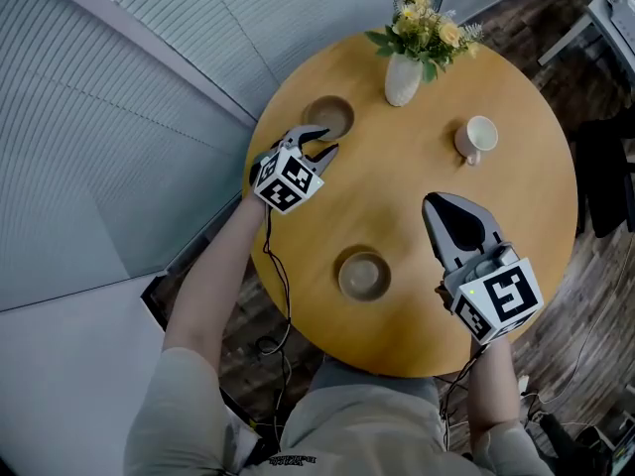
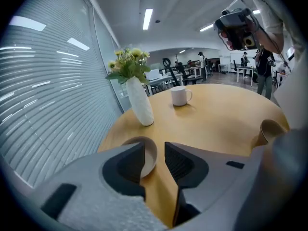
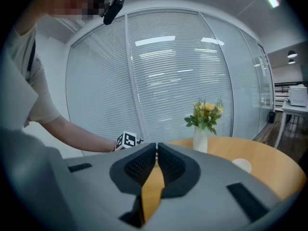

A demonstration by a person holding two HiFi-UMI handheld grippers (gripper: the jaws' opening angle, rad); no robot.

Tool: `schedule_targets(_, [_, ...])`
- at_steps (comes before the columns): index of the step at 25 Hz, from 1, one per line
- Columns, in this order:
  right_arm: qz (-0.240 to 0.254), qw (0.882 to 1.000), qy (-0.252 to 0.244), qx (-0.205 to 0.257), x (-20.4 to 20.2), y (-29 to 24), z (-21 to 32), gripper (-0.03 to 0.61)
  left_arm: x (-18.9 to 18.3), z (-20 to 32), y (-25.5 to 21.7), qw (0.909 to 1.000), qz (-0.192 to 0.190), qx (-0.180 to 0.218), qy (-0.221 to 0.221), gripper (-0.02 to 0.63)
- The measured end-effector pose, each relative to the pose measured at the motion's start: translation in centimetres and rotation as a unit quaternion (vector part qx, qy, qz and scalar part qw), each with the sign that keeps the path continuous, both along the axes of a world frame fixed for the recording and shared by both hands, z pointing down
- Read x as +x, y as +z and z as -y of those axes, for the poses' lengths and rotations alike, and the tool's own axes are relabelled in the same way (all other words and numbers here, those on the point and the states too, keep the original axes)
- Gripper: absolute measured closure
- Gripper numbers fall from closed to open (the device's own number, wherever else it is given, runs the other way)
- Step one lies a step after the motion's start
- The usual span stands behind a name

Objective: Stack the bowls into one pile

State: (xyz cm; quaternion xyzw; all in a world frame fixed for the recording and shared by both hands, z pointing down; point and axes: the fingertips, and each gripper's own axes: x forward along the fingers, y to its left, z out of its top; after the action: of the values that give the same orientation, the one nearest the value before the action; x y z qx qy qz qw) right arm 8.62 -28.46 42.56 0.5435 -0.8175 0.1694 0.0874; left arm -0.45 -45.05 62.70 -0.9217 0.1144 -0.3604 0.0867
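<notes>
Head view is showing left gripper (image 1: pixel 325 143) hovering jaws apart at far bowl (image 1: pixel 328 117), right gripper (image 1: pixel 434 204) closed empty, near bowl (image 1: pixel 364 275) lying well apart; bowls probably rigid, slick, breakable, so pinching the rim.

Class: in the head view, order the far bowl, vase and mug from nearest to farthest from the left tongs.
1. Bowl, right at the left tongs.
2. Vase, at the table's far edge.
3. Mug, farther right.
</notes>
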Motion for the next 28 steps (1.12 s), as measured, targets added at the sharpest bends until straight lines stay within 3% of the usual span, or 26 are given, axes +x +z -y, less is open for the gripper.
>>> schedule_targets(6, [0.000, 1.000, 0.001, -0.017, 0.4, 1.7, -0.2, 0.545, -0.1, 0.5, 3.7, 0.9978, 0.065, 0.005, 0.007, 0.480])
schedule_targets(11, [0.000, 1.000, -0.002, -0.026, 0.5, 2.5, -0.2, 0.545, 0.4, 0.4, 4.8, 0.9955, 0.091, 0.024, 0.014, 0.500])
schedule_targets(17, [0.010, 0.999, -0.003, -0.032, 0.5, 2.7, -0.6, 0.545, -0.1, 0.4, 6.4, 0.9902, 0.139, -0.001, 0.012, 0.529])
schedule_targets(21, [0.015, 0.999, 0.000, -0.040, 0.9, 3.3, -1.3, 0.545, 0.4, 0.3, 6.4, 0.9921, 0.125, -0.007, 0.003, 0.578])
schedule_targets(28, [0.021, 0.999, 0.004, -0.037, 1.7, 2.7, -2.1, 0.545, 0.2, 0.1, 4.1, 0.9957, 0.081, -0.010, -0.044, 0.591])
